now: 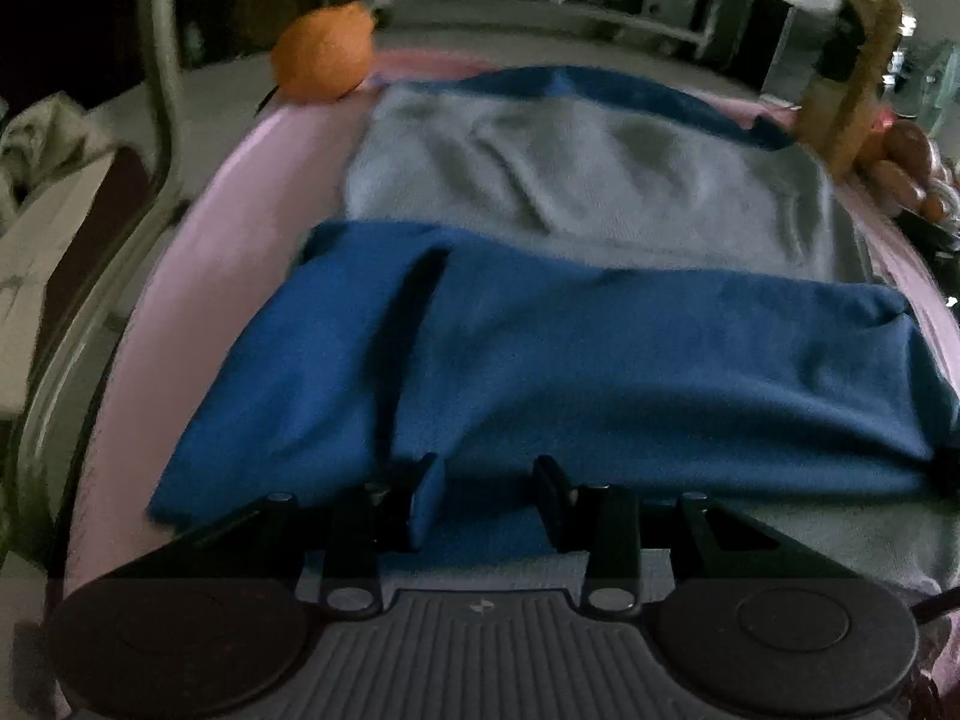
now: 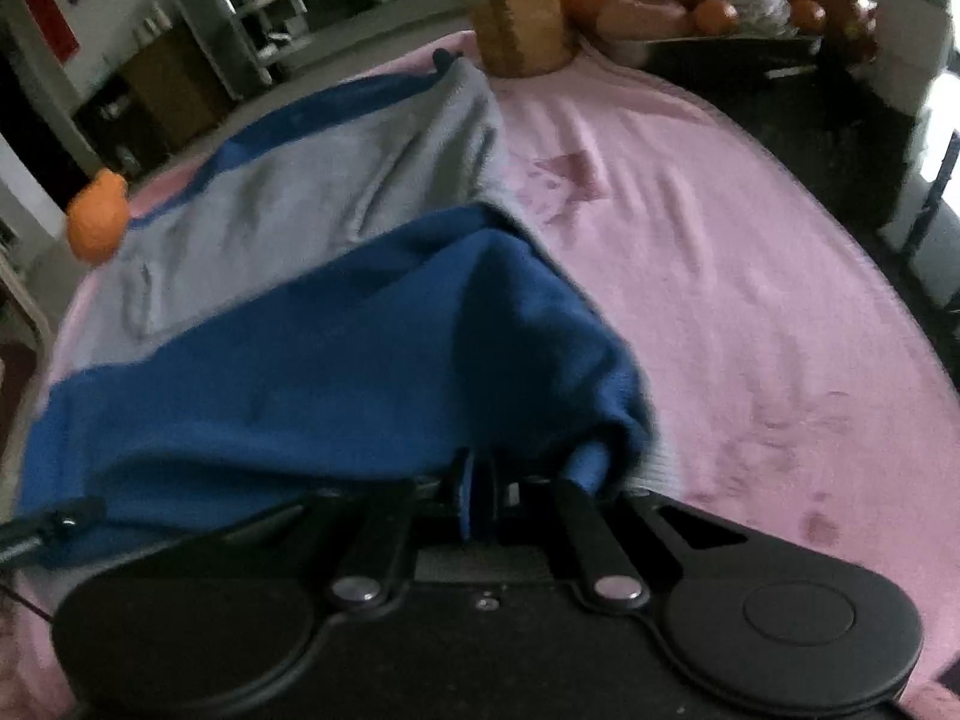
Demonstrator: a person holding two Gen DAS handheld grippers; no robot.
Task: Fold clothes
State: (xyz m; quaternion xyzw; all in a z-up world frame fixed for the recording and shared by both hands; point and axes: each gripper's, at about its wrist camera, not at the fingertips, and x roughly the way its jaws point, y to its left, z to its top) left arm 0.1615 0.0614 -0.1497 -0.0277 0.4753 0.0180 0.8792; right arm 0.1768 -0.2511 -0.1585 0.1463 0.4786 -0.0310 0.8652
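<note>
Nearest in each wrist view is a tool bearing down on a blue and grey garment spread over a pink cloth on the tabletop. The right tool has its jaws together, clamped on a bunched blue edge of the garment at its near right corner. The left tool has its jaws part-way apart, with a flap of blue fabric between them at the garment's near edge; whether the pads press on it cannot be told. The garment looks like soft, light knit that sags and creases, so it is best taken by the hem or corners, both sides lifted together. Beyond the blue band lies the grey body, then a blue far edge. Past the garment's far left corner sits an orange ball; past its far right corner, a tan jar and a tray of fruit.
</note>
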